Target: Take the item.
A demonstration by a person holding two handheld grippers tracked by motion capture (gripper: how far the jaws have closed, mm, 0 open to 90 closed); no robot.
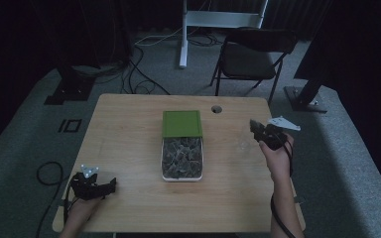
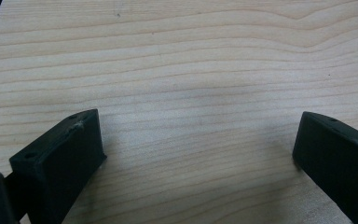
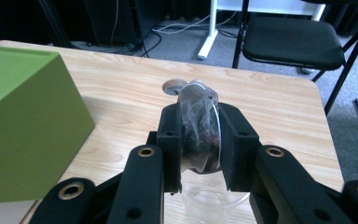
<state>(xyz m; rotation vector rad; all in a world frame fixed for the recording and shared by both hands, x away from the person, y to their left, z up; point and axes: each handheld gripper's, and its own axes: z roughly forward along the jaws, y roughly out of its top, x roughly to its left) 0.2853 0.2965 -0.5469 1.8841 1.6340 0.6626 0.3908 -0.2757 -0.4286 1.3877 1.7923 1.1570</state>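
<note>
Over on the left, my left gripper [image 1: 110, 186] sits low at the near corner of the bench [image 1: 129, 144], jaws spread wide with nothing but bare wood grain between them. In the middle, the white tray [image 1: 182, 177] of dark pieces lies with its green lid [image 1: 181, 123] slid to the far end. On the right, my right gripper [image 3: 200, 140] hangs above a clear plastic cup [image 3: 213, 200], jaws clamped tight on a small clear-wrapped packet [image 3: 199, 128].
</note>
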